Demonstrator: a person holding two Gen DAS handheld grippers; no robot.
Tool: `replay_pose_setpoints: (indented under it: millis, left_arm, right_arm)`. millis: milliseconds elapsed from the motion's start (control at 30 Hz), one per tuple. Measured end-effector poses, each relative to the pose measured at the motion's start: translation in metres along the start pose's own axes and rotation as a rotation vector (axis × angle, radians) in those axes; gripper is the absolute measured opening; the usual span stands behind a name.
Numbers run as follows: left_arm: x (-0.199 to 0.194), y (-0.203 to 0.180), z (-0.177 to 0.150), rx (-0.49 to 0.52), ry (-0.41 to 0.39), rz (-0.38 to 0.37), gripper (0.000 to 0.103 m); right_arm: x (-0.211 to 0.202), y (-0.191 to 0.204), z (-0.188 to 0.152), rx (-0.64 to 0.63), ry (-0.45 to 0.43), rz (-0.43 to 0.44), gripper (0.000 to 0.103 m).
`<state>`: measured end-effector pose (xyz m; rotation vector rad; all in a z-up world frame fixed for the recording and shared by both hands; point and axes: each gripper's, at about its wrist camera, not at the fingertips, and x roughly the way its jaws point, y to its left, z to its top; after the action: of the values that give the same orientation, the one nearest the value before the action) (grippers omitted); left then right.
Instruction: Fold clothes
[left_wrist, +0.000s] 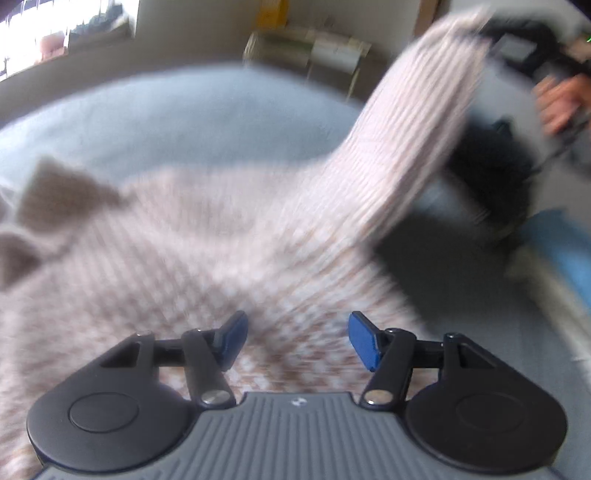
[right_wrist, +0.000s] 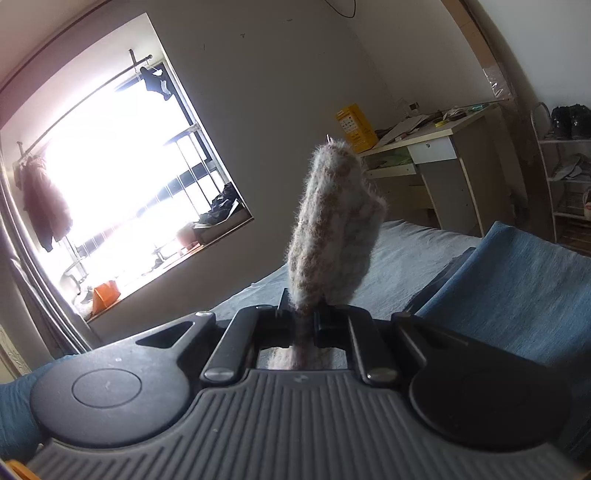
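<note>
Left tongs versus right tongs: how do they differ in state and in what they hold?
The left tongs stand open with nothing between the blue pads; the right tongs are shut on the sweater. The left tongs point down over the sweater lying on the bed; the right tongs point nearly level, lifting part of it. Both have the same black build.

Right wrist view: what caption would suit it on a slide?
Right gripper, jaws shut on a fuzzy sweater fold, holds it up above the blue bed.
</note>
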<state>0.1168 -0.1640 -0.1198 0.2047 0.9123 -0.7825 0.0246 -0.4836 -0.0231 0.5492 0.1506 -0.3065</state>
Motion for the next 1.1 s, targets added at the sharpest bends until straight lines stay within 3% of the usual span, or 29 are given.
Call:
replay_pose_setpoints:
  millis: [33, 267, 300, 400, 567, 700, 833, 967, 1100]
  left_arm:
    - [0.012, 0.002, -0.006, -0.01, 0.018, 0.009, 0.062]
    - [-0.011, 0.001, -0.005, 0.001, -0.112, -0.016, 0.064]
    - [-0.008, 0.005, -0.001, -0.024, -0.111, -0.016, 0.065]
    - [0.018, 0.015, -0.001, -0.115, -0.006, -0.014, 0.062]
    - [-0.029, 0.03, -0.002, -0.243, -0.038, -0.062, 0.062]
    - [-0.084, 0.063, -0.028, -0.313, -0.007, 0.058, 0.062]
    - [-0.132, 0.113, -0.087, -0.518, 0.0, 0.116, 0.062]
    - [-0.167, 0.146, -0.148, -0.661, -0.04, 0.231, 0.061]
    - [-0.196, 0.163, -0.186, -0.74, -0.128, 0.333, 0.061]
  right_arm:
    - [0.0, -0.002, 0.001, -0.001, 0.003, 0.003, 0.008]
    - [-0.002, 0.001, 0.005, -0.041, 0.02, 0.042, 0.008]
    - [-0.003, 0.003, 0.005, -0.042, 0.02, 0.048, 0.008]
    - [-0.004, 0.01, 0.003, -0.043, 0.021, 0.063, 0.008]
    - [-0.01, 0.043, 0.002, -0.069, 0.025, 0.127, 0.008]
    - [-0.018, 0.092, -0.002, -0.132, 0.021, 0.234, 0.008]
    - [-0.022, 0.158, -0.022, -0.214, 0.052, 0.368, 0.008]
    - [-0.021, 0.234, -0.063, -0.33, 0.136, 0.499, 0.008]
    - [-0.02, 0.312, -0.125, -0.483, 0.261, 0.626, 0.008]
